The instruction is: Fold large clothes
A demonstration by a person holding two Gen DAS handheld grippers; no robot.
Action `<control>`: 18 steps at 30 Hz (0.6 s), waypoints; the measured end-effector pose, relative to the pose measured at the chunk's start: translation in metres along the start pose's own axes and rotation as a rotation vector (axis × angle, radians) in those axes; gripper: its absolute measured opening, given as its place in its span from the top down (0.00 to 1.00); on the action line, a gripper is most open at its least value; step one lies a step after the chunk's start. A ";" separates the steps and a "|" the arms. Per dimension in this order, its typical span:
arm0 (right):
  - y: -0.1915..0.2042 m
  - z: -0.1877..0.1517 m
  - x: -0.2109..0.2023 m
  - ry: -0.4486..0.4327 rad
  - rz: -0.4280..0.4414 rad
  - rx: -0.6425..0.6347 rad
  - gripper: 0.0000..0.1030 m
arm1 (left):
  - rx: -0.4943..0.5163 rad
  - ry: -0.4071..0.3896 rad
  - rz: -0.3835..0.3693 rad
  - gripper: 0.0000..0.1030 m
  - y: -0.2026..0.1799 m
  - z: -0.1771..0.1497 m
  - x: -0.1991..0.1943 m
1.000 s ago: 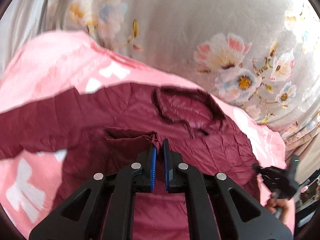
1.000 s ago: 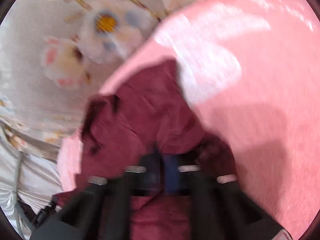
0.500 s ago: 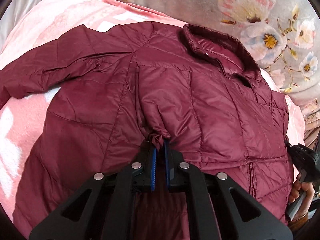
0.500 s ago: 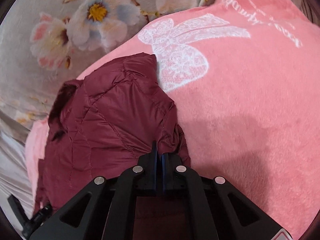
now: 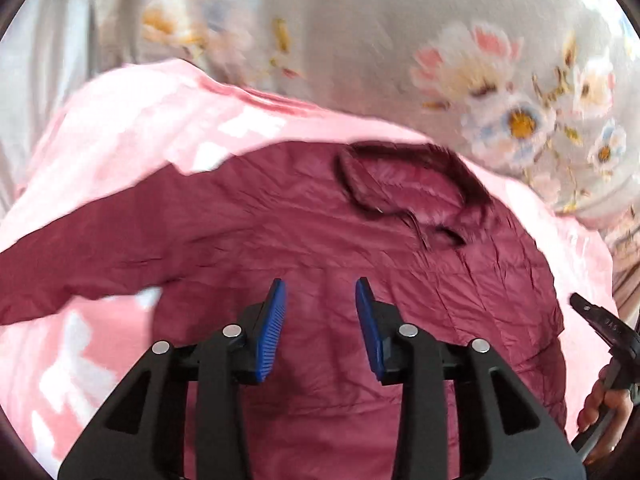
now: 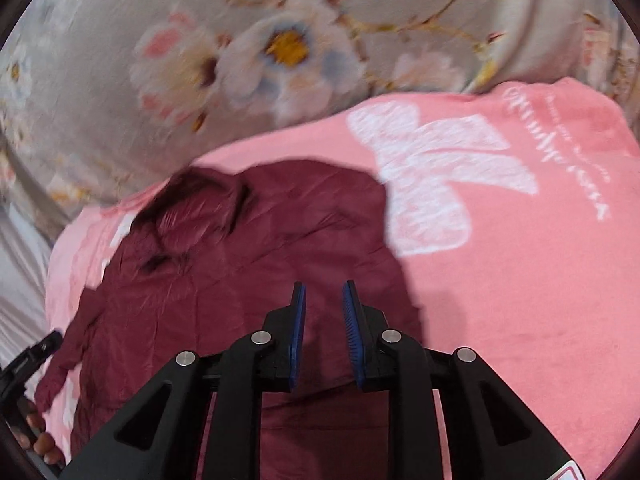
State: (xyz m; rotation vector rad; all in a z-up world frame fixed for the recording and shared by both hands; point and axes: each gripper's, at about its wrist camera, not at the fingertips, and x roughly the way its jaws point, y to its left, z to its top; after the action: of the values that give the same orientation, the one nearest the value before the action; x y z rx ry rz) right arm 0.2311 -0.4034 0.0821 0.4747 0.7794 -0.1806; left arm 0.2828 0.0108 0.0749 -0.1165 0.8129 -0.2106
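A maroon quilted jacket (image 5: 360, 256) lies front up on a pink blanket (image 5: 132, 120), collar (image 5: 404, 168) at the far side and one sleeve (image 5: 80, 256) stretched to the left. My left gripper (image 5: 320, 292) hovers over the jacket's lower body, its jaws opening with nothing pinched between the blue pads. In the right wrist view the same jacket (image 6: 240, 264) fills the lower left, and my right gripper (image 6: 324, 292) is above its right edge, jaws opening, no cloth gripped. The right gripper's black body (image 5: 604, 328) shows at the left view's right edge.
The pink blanket (image 6: 520, 280) with a white bow print (image 6: 432, 184) spreads to the right. Grey floral bedding (image 5: 400, 40) lies behind it. A person's hand (image 5: 600, 416) is at the right edge of the left view, another hand (image 6: 40, 440) at the right view's lower left.
Both grippers held pinches of the jacket half a second ago and have let go. Their jaws now stand apart, and the jacket has dropped flat on the blanket.
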 end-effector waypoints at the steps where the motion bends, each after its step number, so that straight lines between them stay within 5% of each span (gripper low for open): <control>1: 0.011 -0.007 0.009 0.022 0.009 -0.029 0.80 | 0.007 0.035 -0.003 0.66 -0.004 -0.007 0.014; 6: 0.036 -0.042 0.040 0.115 0.038 -0.083 0.80 | 0.008 0.127 -0.006 0.66 -0.003 -0.044 0.056; 13: 0.039 -0.056 0.049 0.104 0.007 -0.123 0.81 | 0.030 0.069 0.021 0.65 -0.004 -0.061 0.058; 18: 0.056 -0.062 0.051 0.080 -0.094 -0.214 0.81 | 0.046 0.066 0.029 0.59 -0.007 -0.061 0.060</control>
State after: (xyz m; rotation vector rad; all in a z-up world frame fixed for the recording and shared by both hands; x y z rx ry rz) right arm 0.2456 -0.3242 0.0273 0.2437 0.8892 -0.1640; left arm 0.2774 -0.0111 -0.0082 -0.0547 0.8740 -0.2070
